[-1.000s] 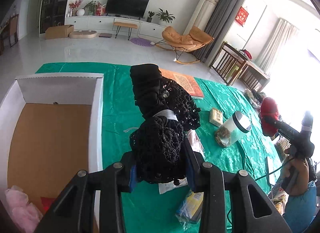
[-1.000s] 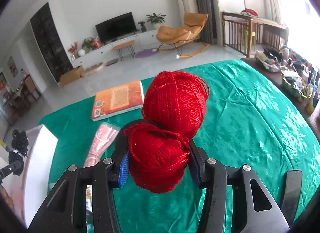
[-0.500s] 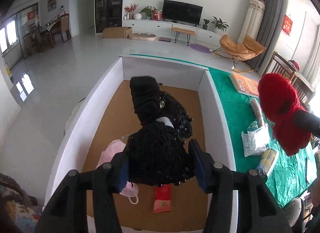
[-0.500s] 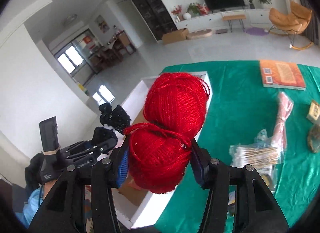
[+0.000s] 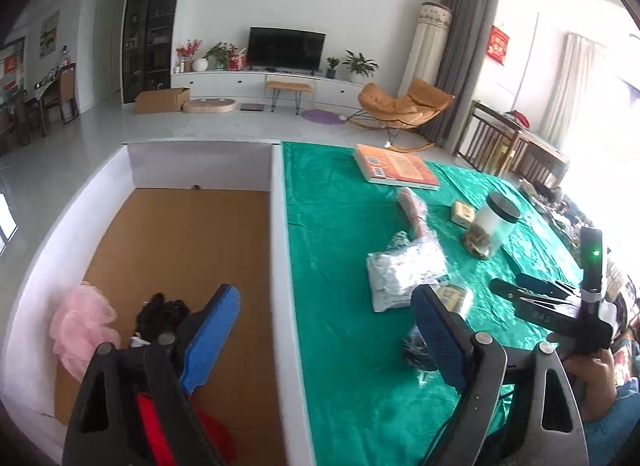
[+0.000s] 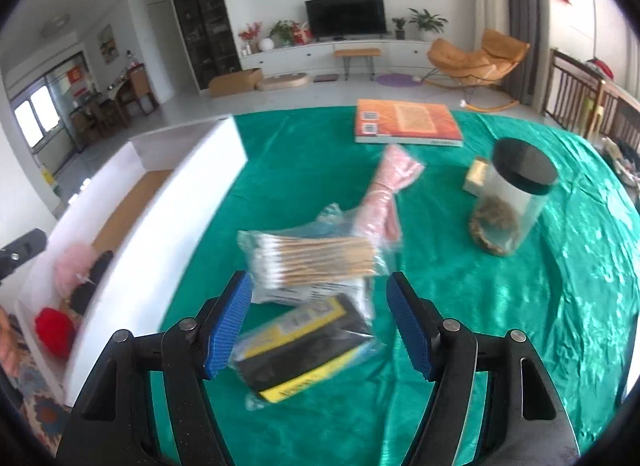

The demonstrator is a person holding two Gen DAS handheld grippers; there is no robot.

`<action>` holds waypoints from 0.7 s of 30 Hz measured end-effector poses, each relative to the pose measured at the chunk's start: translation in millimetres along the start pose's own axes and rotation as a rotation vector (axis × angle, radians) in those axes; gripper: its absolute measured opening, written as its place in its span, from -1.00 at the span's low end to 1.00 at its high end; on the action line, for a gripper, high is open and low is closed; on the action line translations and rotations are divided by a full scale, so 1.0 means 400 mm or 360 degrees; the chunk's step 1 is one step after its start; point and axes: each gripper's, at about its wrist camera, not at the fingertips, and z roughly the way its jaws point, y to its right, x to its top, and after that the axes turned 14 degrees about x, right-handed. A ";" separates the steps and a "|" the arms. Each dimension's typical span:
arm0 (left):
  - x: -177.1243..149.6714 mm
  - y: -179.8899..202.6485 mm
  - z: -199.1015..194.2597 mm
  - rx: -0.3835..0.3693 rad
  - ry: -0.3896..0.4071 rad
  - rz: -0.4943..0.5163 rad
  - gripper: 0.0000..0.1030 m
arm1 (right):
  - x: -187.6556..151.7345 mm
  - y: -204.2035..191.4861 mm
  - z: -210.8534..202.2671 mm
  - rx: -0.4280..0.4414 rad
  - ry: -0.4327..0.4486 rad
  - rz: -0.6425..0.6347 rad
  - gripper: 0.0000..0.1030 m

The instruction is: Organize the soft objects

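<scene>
2 tools, left tool and right tool, had just opened, empty; yarn lay boxed; pink bundle seemed next.

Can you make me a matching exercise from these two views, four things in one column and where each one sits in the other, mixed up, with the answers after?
Things:
1. red yarn
2. orange book
3. cotton swabs pack
4. jar with black lid

Places:
A. far end of the green cloth
B. inside the white box, near the pink puff
C. standing on the cloth, right of the pink bundle
D. on the cloth, just beyond the yellow-and-black packet

Pairs: 1-B, 2-A, 3-D, 4-C
</scene>
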 end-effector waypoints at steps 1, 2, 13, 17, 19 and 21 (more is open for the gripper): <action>-0.014 0.047 0.008 -0.0056 -0.0019 0.0027 0.70 | -0.024 0.056 0.001 -0.0088 -0.0012 0.0044 0.42; -0.025 0.094 0.019 -0.0101 -0.0049 0.0051 0.71 | -0.048 0.108 0.003 -0.0154 -0.0022 0.0093 0.42; -0.146 0.276 0.145 -0.0143 -0.0326 0.0142 0.71 | -0.171 0.356 -0.032 -0.0449 0.0031 0.0496 0.42; -0.160 0.264 0.166 -0.0105 -0.0350 0.0175 0.71 | -0.178 0.366 -0.034 -0.0452 0.0053 0.0528 0.42; -0.167 0.261 0.178 -0.0104 -0.0371 0.0174 0.71 | -0.184 0.367 -0.031 -0.0454 0.0053 0.0538 0.42; -0.172 0.262 0.188 -0.0106 -0.0387 0.0177 0.71 | -0.191 0.371 -0.029 -0.0459 0.0052 0.0550 0.42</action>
